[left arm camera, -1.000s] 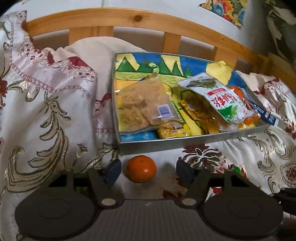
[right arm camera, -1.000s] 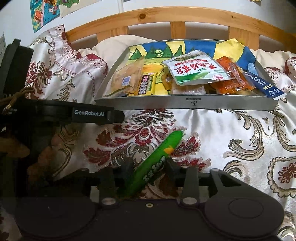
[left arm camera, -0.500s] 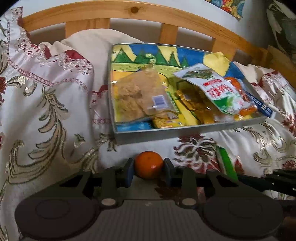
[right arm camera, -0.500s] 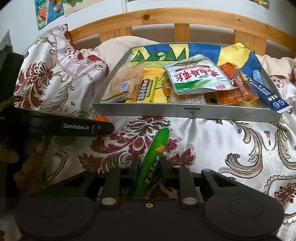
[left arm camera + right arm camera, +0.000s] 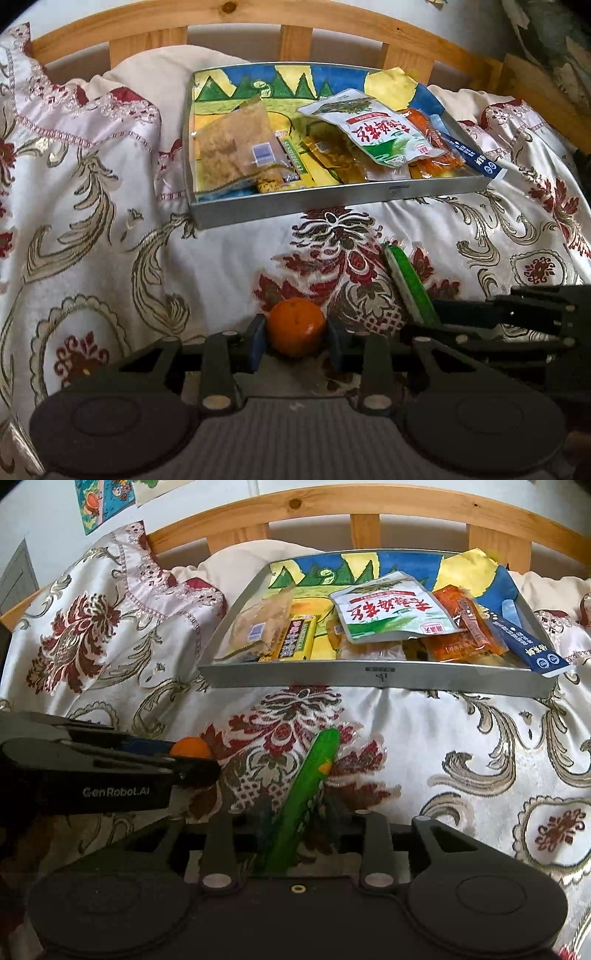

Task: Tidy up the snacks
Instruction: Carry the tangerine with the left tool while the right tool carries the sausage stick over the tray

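My left gripper (image 5: 296, 341) is shut on a small orange (image 5: 296, 326) and holds it above the patterned bedspread. My right gripper (image 5: 299, 821) is shut on a long green snack stick (image 5: 306, 794), which points up and away toward the tray. The metal tray (image 5: 303, 206) with a painted landscape bottom lies ahead on the bed and holds several snack packets, among them a green and white pouch (image 5: 388, 609) and a clear bag of brown crackers (image 5: 236, 147). The orange (image 5: 190, 747) and the left gripper show at the left in the right wrist view.
The wooden headboard rail (image 5: 369, 502) runs behind the tray. A cream pillow (image 5: 155, 81) lies behind the tray's left end. The bedspread (image 5: 92, 206) bulges up on the left. A blue packet (image 5: 528, 646) hangs over the tray's right front corner.
My left gripper closed on the orange and lifted it back from the tray. My right gripper closed on the green stick and raised it; both views have pulled back and up.
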`<state>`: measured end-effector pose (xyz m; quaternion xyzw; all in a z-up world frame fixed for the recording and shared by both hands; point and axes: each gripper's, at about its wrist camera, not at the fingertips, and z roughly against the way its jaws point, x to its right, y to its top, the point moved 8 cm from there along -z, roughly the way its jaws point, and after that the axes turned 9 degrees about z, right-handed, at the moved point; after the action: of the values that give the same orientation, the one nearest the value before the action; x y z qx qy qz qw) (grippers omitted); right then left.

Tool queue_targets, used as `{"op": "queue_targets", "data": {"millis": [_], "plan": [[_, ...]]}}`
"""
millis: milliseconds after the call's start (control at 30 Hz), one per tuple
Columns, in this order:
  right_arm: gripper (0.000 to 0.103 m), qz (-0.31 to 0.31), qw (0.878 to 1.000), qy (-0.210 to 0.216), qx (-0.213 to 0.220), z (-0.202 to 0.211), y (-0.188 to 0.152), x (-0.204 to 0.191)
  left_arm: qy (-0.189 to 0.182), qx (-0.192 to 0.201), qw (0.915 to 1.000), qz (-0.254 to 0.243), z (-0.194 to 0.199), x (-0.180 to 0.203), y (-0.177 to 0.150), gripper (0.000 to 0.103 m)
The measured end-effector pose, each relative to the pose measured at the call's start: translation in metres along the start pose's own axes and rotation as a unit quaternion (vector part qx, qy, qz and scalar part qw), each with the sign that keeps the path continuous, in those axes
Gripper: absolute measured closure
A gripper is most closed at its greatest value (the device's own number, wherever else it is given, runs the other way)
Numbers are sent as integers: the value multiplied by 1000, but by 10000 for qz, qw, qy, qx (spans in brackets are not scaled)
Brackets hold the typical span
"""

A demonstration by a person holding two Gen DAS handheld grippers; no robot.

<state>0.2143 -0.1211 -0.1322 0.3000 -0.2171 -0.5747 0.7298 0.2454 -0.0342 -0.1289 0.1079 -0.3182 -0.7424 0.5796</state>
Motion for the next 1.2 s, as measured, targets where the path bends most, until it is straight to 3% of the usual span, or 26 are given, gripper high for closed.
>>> {"op": "queue_targets", "data": {"millis": [300, 467, 500, 600, 933, 1200], "plan": [[51, 49, 9999, -113, -58, -4, -7, -12, -51, -46, 10000, 66, -2, -1, 1, 65], [51, 93, 9996, -280, 31, -5, -10, -16, -52, -28, 10000, 2, -3, 1, 2, 66], [54, 61, 9995, -299, 45, -4, -10, -16, -83, -19, 10000, -4, -2, 3, 2, 66], [74, -2, 9991, -405, 93, -2, -11, -14, -211, 33, 9998, -58, 0, 9, 2, 67], [85, 544, 9957, -701, 250, 6, -9, -17, -254, 218, 9994, -32, 4, 12, 7, 67], [86, 1147, 9873, -961, 526, 14, -5, -22, -269, 498, 9983, 165, 10, 8, 20, 67]]}}
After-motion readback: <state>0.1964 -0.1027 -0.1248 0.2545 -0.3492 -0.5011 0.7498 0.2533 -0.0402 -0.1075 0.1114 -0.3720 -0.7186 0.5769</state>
